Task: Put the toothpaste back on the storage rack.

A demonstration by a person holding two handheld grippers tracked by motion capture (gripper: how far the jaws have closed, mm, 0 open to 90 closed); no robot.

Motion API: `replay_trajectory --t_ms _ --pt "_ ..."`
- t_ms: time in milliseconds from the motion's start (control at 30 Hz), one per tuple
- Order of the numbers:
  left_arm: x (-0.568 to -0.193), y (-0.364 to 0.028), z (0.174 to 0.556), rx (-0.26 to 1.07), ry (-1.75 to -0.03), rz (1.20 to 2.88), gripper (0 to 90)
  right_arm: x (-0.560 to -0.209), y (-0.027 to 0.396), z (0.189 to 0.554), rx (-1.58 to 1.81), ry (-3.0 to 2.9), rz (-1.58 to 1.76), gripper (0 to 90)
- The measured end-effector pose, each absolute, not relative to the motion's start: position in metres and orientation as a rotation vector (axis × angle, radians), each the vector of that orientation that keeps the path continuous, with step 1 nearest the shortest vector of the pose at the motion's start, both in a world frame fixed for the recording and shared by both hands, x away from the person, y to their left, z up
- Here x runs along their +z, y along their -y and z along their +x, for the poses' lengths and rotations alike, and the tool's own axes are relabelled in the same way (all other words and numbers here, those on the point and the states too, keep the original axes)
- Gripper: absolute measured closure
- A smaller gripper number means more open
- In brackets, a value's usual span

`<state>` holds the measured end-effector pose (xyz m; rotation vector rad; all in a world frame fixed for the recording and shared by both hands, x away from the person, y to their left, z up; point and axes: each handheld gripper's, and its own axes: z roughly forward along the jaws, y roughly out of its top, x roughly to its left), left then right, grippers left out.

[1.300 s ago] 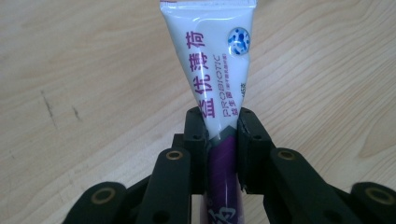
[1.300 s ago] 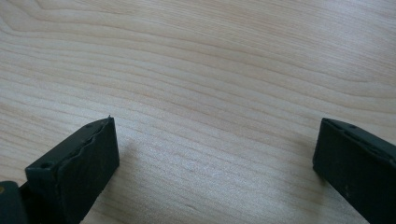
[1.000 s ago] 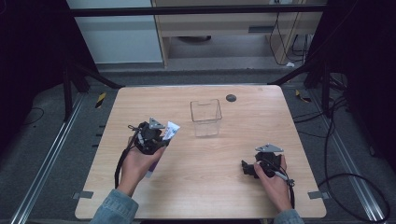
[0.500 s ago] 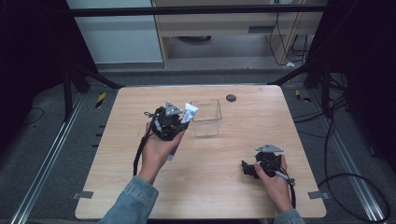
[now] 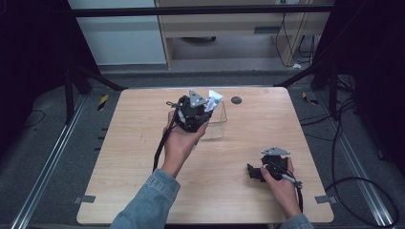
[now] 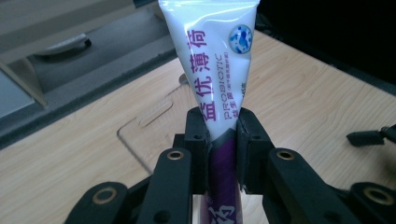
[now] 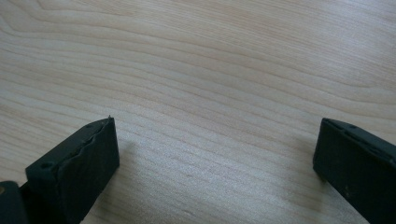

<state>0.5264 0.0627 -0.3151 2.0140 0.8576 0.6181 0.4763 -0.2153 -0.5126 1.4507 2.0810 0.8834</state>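
High view: we see the left gripper [image 5: 203,106] held up in the person's left hand [image 5: 180,143] over the far middle of the light wooden table [image 5: 133,157], just at the near-left corner of the clear, open-topped plastic box [image 5: 216,125]. Its jaws are clamped on a white and purple squeeze tube with printed lettering [image 5: 213,100], whose white flat end sticks out past the gripper above the box's rim.

In the left gripper view we look straight along the two black fingers [image 6: 197,140]: they pinch the tube [image 6: 215,70] where white turns to purple, one pad on each side, with no gap. The white part (wider toward its sealed end) rises beyond the fingertips; the purple part runs back between the jaws.

The right gripper [image 5: 254,171] rests low on the table's near-right part, well apart from the tube. In the right gripper view its fingers [image 7: 74,172] stand wide with bare wood between them.
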Motion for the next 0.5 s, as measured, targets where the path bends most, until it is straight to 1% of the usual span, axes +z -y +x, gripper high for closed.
replay_trajectory --t_ms 233,300,500 --pt "-0.306 -0.048 0.534 0.631 -0.831 1.977 76.6 -0.513 0.215 0.476 0.882 -2.081 1.448 0.7" --pt "-0.303 -0.043 0.539 0.645 -0.824 1.941 76.6 -0.513 0.215 0.476 0.883 -2.082 1.45 0.6" --pt "-0.298 -0.038 0.547 0.654 -0.813 1.889 76.7 -0.513 0.215 0.477 0.884 -2.086 1.444 0.5"
